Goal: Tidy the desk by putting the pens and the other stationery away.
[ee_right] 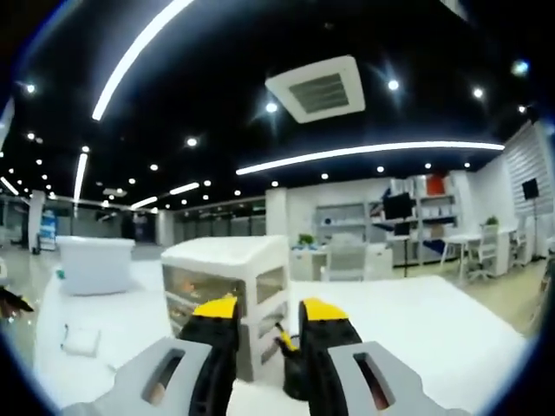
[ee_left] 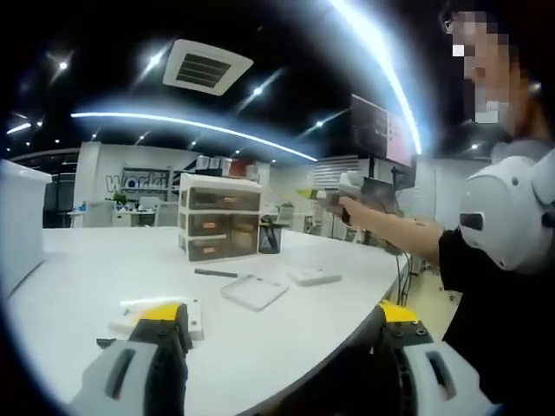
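Note:
A white three-drawer unit stands on the white desk, with a black pen cup just right of it. In front of these lie a dark pen, a flat white pad and a small white block. My left gripper hovers wide open over the desk's near edge, a white-and-yellow item beside its left jaw. A person's hand holds my right gripper up beyond the desk. In the right gripper view that gripper is open and holds nothing, facing the drawer unit and the dark cup.
A large white box stands at the desk's left end, also seen as the white box behind the drawers. A small white item lies near it. The person stands at the desk's right edge. Office furniture fills the background.

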Tool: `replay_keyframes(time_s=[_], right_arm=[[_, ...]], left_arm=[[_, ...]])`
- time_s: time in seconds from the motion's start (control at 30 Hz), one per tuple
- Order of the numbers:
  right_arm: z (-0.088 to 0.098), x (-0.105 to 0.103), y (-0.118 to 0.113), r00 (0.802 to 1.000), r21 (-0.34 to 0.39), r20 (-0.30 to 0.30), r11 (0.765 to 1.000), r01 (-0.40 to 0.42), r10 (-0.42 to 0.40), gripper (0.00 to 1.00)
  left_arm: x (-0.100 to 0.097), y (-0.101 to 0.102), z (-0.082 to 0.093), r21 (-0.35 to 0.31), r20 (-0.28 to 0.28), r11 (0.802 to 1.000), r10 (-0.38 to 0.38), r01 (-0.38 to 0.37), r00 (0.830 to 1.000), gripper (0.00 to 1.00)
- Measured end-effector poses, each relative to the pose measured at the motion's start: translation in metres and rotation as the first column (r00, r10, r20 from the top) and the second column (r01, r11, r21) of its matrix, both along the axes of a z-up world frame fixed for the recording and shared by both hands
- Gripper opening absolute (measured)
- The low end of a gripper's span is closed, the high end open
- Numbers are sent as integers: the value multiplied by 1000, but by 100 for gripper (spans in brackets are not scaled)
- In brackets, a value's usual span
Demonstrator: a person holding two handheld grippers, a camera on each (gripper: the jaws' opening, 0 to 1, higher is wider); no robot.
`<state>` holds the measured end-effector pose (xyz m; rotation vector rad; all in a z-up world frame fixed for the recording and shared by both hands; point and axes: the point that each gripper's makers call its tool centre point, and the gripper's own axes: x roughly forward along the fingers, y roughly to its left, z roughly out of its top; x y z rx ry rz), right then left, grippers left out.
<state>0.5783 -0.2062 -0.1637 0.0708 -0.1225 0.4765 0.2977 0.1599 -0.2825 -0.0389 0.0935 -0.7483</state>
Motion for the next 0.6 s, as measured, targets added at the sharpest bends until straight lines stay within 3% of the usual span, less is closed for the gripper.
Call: replay_keyframes(time_s=[0.2,0.6], right_arm=[[-13,-41,3,999,-3,6,999,-35,35,27],[-60,-127,4,997,9,-32,997,-71,71,33]], left_arm=[[2,-2,0,2,-1,1000,-7,7,1000,87],[4,-8,-1,8,-3,1000,-27,27,1000,87]])
